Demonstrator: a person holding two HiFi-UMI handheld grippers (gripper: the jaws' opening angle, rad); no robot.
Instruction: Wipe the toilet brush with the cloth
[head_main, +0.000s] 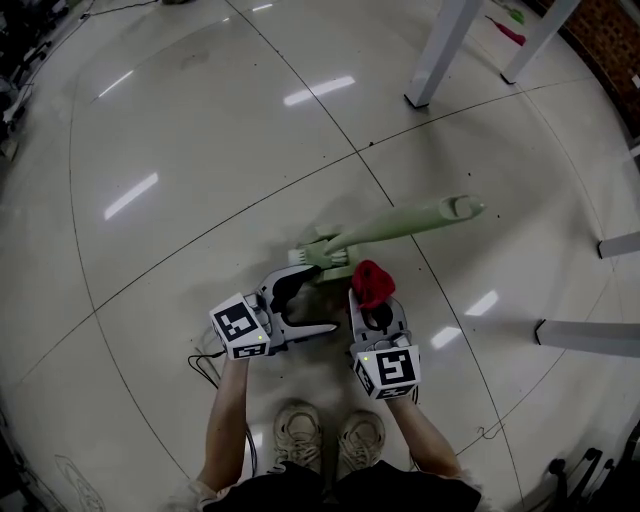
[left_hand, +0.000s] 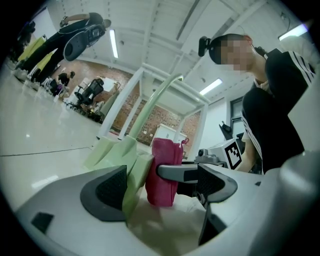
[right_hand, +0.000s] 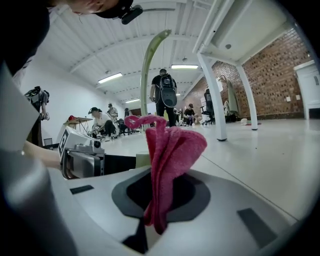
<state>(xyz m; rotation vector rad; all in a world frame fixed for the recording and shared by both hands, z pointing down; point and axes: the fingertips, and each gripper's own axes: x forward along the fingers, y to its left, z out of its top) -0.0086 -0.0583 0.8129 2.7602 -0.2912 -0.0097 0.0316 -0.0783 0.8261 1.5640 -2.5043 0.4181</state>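
Observation:
A pale green toilet brush stands tilted on the floor, with its head down and its handle rising to the right. My left gripper is open beside the head. In the left gripper view the green head rests against one pad only, and the red cloth touches the other finger. My right gripper is shut on the red cloth, which sits bunched right next to the brush head. In the right gripper view the cloth sticks up from the jaws, with the brush handle behind it.
White table legs stand on the tiled floor at the far right, and more white legs lie at the right edge. A cable trails by my left gripper. The person's shoes are just behind both grippers. Several people are far off in the room.

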